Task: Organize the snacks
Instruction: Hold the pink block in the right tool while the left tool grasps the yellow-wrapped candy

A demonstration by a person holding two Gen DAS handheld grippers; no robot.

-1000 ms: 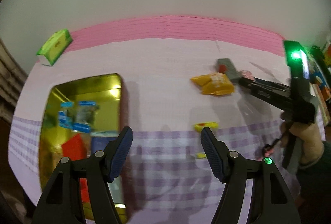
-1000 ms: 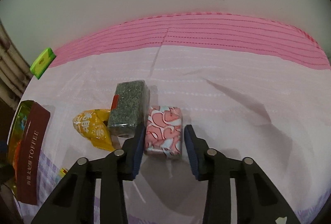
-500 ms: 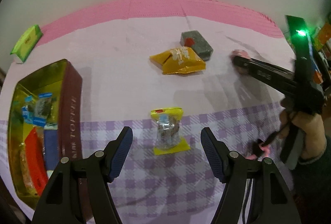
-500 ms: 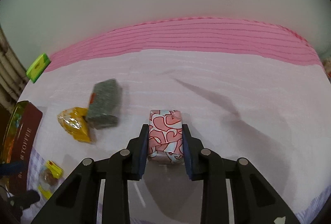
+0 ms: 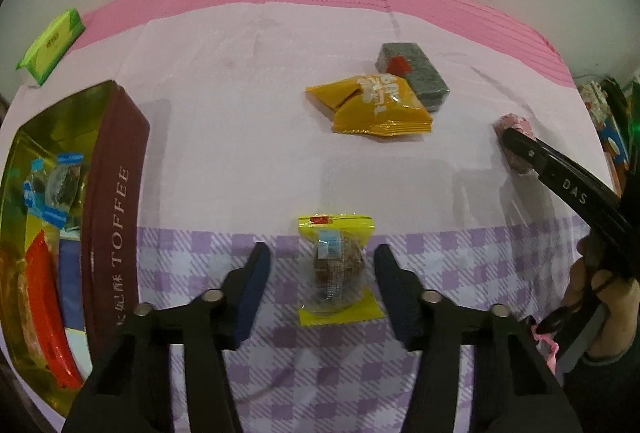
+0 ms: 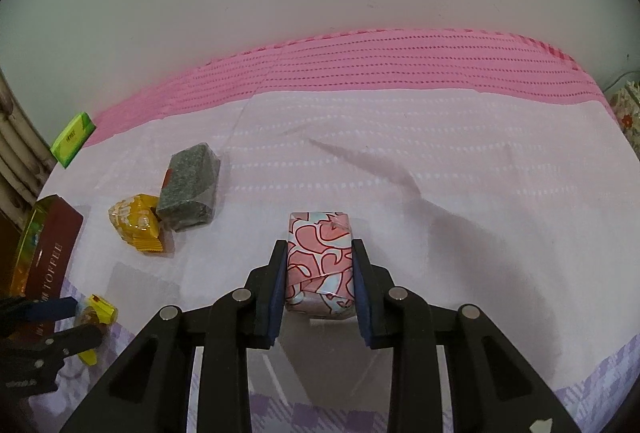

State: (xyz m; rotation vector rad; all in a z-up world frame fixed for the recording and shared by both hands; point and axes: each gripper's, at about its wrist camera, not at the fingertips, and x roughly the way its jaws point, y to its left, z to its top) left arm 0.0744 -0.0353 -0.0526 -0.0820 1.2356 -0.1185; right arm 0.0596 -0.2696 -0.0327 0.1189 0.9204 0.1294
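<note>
Left gripper [image 5: 320, 275]: jaws half open, just been closing, candy [image 5: 335, 271] between pads on checked cloth, untouched. Centre on round middle, not wrapper ends, then squeeze. Right gripper [image 6: 319, 279]: jaws clamped on pink pack [image 6: 320, 265], low over counter [image 6: 440, 161]. Carry both to tin [image 5: 116, 201] at left; watch rim.

Both wrist cameras look steeply down, close over the tablecloth [image 5: 248, 137] — sharing its snack-strewn middle.

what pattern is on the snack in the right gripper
Pink and pale blue blobs outlined in red on the snack; the right wrist view shows it best.
</note>
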